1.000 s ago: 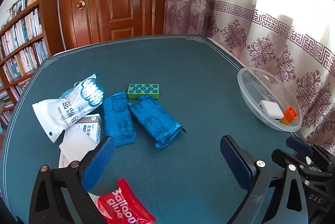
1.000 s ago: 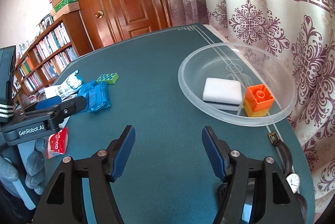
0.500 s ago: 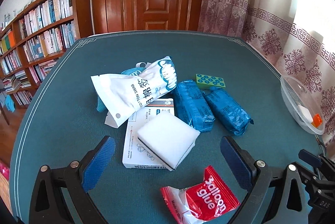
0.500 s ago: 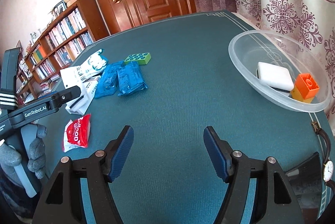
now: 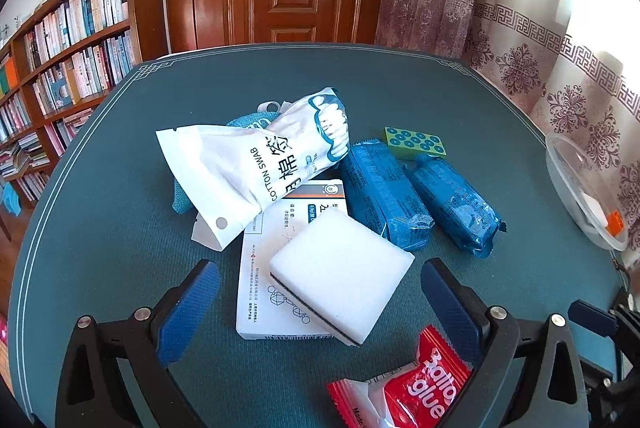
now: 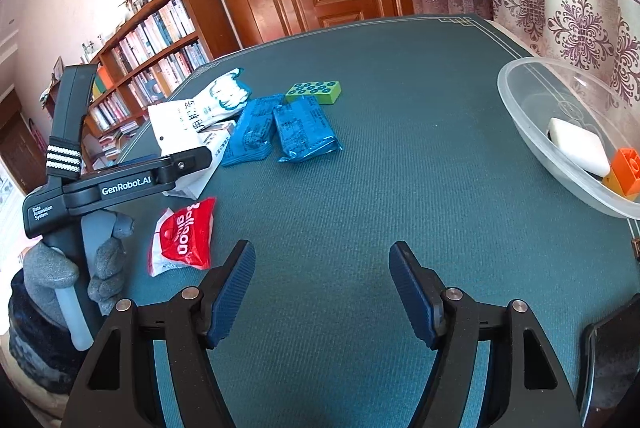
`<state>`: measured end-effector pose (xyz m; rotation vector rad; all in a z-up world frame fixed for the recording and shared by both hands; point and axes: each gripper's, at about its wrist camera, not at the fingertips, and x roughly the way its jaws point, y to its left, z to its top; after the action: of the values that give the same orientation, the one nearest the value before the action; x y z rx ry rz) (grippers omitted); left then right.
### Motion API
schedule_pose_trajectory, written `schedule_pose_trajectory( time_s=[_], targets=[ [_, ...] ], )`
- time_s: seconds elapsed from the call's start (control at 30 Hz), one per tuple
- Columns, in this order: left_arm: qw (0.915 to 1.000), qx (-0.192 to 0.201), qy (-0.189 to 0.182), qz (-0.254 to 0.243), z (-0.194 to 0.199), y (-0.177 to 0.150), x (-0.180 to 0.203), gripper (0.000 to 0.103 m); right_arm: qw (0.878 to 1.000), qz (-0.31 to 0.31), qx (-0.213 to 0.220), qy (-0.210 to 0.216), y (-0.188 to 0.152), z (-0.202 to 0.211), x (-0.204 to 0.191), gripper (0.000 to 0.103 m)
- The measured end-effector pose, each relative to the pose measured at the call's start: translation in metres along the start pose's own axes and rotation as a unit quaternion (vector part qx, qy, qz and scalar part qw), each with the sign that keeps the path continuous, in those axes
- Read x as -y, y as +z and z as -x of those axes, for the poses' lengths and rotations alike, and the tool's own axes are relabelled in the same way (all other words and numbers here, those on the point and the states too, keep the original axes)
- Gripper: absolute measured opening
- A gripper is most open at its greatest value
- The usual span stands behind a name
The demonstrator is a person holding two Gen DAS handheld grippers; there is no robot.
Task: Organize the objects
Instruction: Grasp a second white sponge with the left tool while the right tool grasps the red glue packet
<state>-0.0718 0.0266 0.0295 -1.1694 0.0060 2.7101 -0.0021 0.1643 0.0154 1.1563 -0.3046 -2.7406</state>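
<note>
My left gripper point(image 5: 318, 280) is open and hangs low over a pile on the teal table. A white sponge point(image 5: 340, 272) lies between its fingers, apart from both pads, on a flat white box point(image 5: 260, 304). Behind them are a cotton swab bag point(image 5: 264, 163), two blue packets point(image 5: 384, 195) and a green studded block point(image 5: 414, 143). A red balloon glue packet point(image 5: 412, 392) lies by the right finger. My right gripper point(image 6: 322, 260) is open over bare cloth with nothing between its fingers. A clear bowl point(image 6: 516, 107) at the right holds a white block point(image 6: 580, 145) and an orange brick point(image 6: 628, 171).
A teal cloth point(image 5: 180, 195) lies under the swab bag. A gloved hand point(image 6: 44, 268) holds the left tool at the table's left edge. A dark object point(image 6: 608, 348) sits at the near right corner. Bookshelves, a wooden door and curtains surround the table.
Both views have swung left. The left gripper moved from near the bowl to over the pile, so the sponge now sits between its fingers. The bowl slid to the right edge of the right view.
</note>
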Motion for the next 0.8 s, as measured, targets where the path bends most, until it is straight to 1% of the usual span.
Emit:
schedule_pose_trajectory(
  time_s=[0.07,0.17,0.23,0.27,0.33,0.4,0.57,0.8],
  targets=[
    [1.0,0.002,-0.002,-0.003,-0.001,0.0,0.001,0.102,1.0,0.009,-0.002,0.011,-0.001,-0.001,-0.007,0.075],
    [0.9999,0.003,-0.007,-0.006,-0.001,0.0,0.001,0.095,0.999,0.023,-0.006,0.024,-0.001,-0.003,-0.016,0.075],
    [0.9999,0.005,-0.014,-0.008,-0.001,-0.001,0.0,0.086,0.999,0.029,-0.009,0.034,-0.001,-0.005,-0.023,0.076],
    [0.9998,0.008,-0.018,-0.008,0.0,-0.001,0.0,0.084,0.999,0.032,-0.011,0.039,-0.002,-0.006,-0.026,0.076],
    [0.9995,0.011,-0.029,-0.008,0.002,-0.001,-0.001,0.073,0.998,0.041,-0.015,0.044,-0.002,-0.008,-0.032,0.076],
    [0.9994,0.013,-0.033,-0.005,0.003,-0.001,-0.002,0.066,0.997,0.048,-0.019,0.051,-0.002,-0.01,-0.038,0.076],
    [0.9989,0.019,-0.043,0.007,0.007,-0.001,-0.007,0.064,0.995,0.068,-0.028,0.067,0.0,-0.017,-0.055,0.078],
    [0.9979,0.032,-0.044,0.034,0.016,0.003,-0.016,0.064,0.991,0.098,-0.045,0.073,0.001,-0.032,-0.082,0.079]
  ],
)
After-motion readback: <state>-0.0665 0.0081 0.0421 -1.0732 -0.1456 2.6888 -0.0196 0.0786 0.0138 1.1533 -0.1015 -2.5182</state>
